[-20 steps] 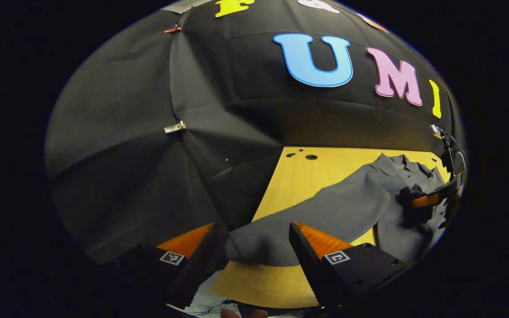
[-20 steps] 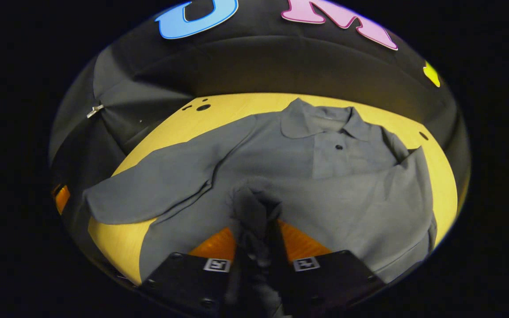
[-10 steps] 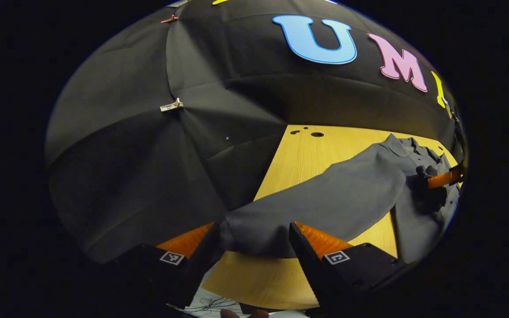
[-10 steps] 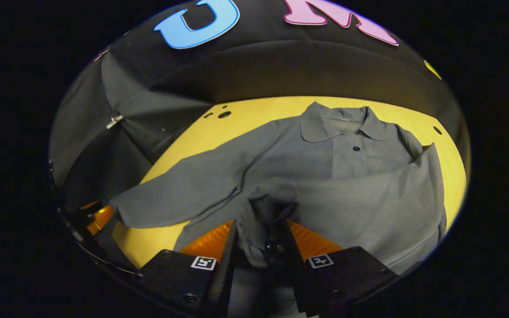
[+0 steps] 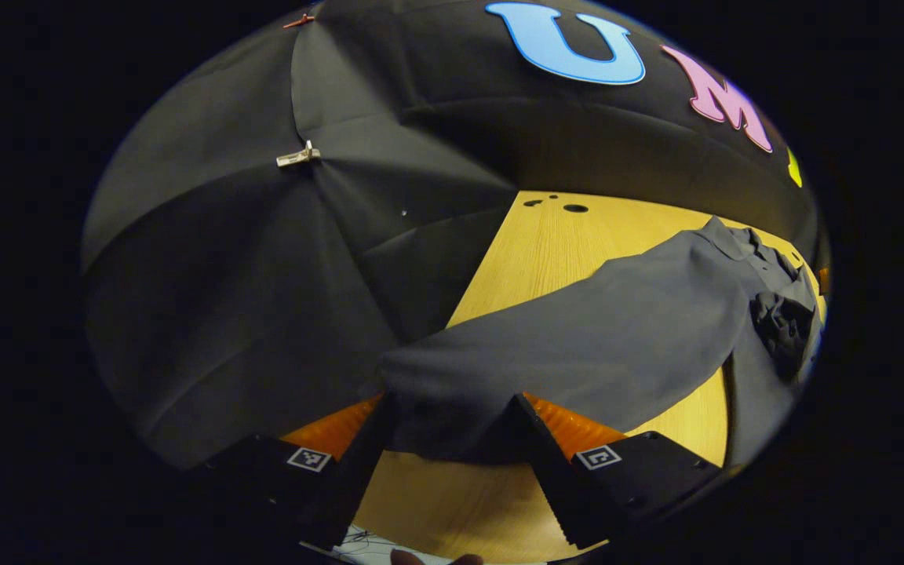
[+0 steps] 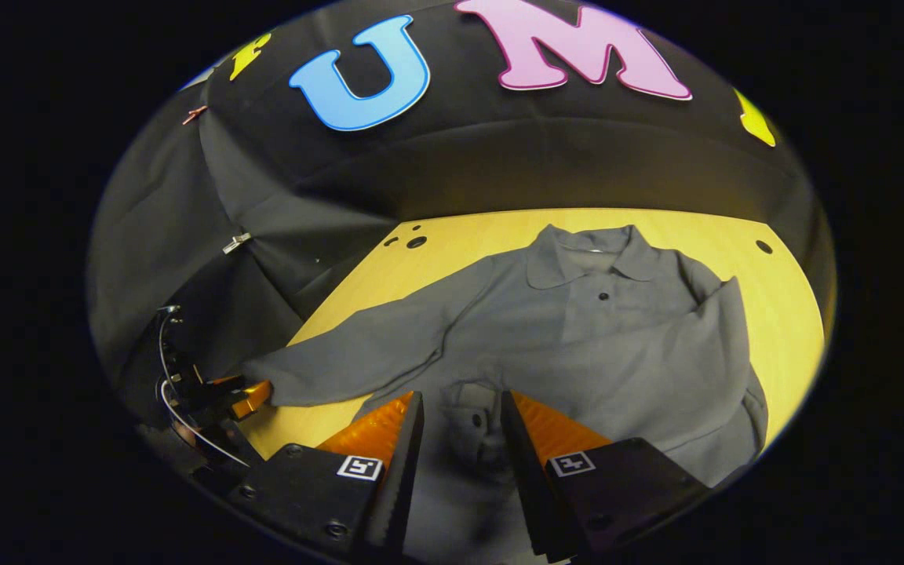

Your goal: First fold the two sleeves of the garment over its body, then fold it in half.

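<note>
One grey garment lies spread on the yellow tabletop, collar at the far side, its right sleeve folded across the body with the cuff between the parted fingers of the right claw, which is not closed on it. In the left gripper view the left claw stands open around the end of the left sleeve, stretched out to the left; whether it grips the cloth I cannot tell, and the right gripper view shows that claw at the near left beside the sleeve end

A grey collared shirt lies face up on the wooden table, collar toward the far edge. One sleeve is folded across its body. The other sleeve stretches out sideways.
</note>
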